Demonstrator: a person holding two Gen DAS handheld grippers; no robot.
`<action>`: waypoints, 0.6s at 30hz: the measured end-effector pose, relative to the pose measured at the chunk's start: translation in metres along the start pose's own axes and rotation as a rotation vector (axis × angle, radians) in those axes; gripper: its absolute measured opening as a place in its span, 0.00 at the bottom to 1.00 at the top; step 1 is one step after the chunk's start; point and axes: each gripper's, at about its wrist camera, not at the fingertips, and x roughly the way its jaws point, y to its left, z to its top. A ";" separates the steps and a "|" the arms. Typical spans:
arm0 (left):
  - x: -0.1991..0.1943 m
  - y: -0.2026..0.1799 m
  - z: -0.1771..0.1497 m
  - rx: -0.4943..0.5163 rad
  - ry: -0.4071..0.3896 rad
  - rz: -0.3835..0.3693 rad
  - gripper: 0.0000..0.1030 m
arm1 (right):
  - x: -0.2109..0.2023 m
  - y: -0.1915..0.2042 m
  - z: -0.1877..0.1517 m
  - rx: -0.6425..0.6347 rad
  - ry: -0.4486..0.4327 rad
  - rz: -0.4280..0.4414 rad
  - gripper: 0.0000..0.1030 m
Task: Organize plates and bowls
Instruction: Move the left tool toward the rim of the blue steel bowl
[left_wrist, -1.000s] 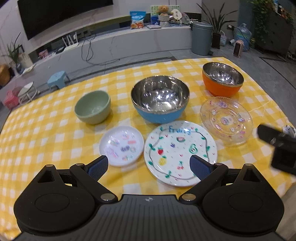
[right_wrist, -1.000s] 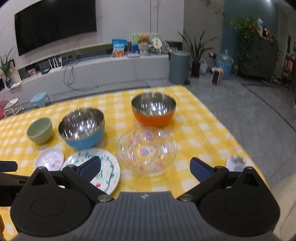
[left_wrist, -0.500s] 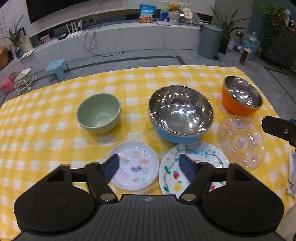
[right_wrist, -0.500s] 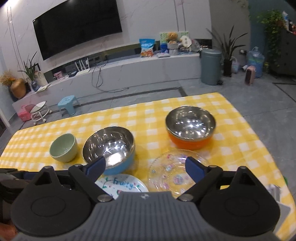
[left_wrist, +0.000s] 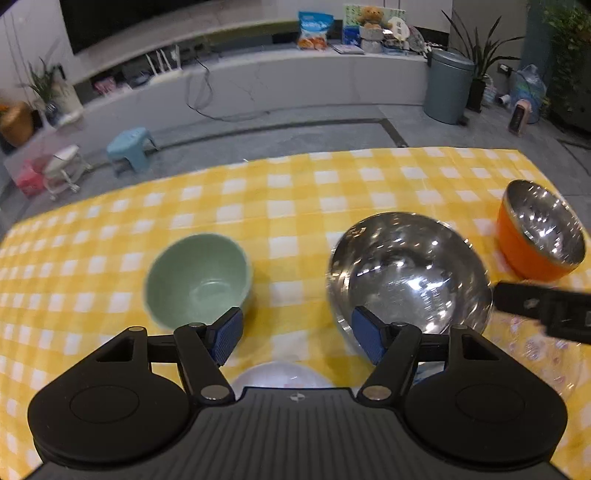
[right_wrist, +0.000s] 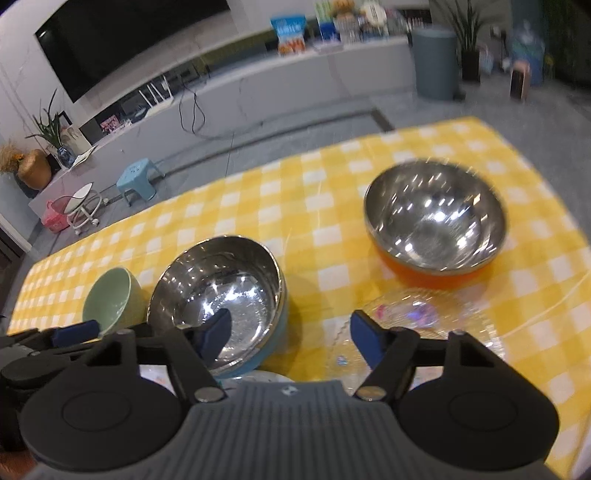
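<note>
On the yellow checked cloth stand a green bowl (left_wrist: 197, 280), a steel bowl with a blue outside (left_wrist: 410, 273) and a steel bowl with an orange outside (left_wrist: 539, 232). My left gripper (left_wrist: 297, 334) hangs between the green and blue bowls, jaws opening, with only cloth between them. A small white plate (left_wrist: 280, 374) peeks out under it. My right gripper (right_wrist: 291, 330) is closing and grips nothing. Its left finger shows in front of the blue bowl (right_wrist: 221, 288), its right finger over a clear patterned plate (right_wrist: 413, 321). The orange bowl (right_wrist: 436, 221) stands beyond.
A painted white plate (right_wrist: 266, 378) is mostly hidden under the right gripper. The table's far edge drops to a grey floor with a blue stool (left_wrist: 129, 147) and a bin (left_wrist: 448, 88). The right gripper's finger (left_wrist: 543, 306) reaches in beside the blue bowl.
Both grippers have moved forward over the plates toward the bowls, and both pairs of jaws stand narrower. The plates have slipped mostly out of sight beneath them.
</note>
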 end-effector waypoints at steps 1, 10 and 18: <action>0.002 0.000 0.002 -0.009 0.004 -0.009 0.77 | 0.005 -0.001 0.001 0.019 0.012 0.007 0.64; 0.023 -0.005 0.012 -0.001 0.029 -0.013 0.74 | 0.035 0.001 0.016 0.075 0.051 0.009 0.54; 0.037 -0.009 0.017 0.003 0.070 -0.036 0.68 | 0.051 0.004 0.020 0.049 0.090 -0.013 0.50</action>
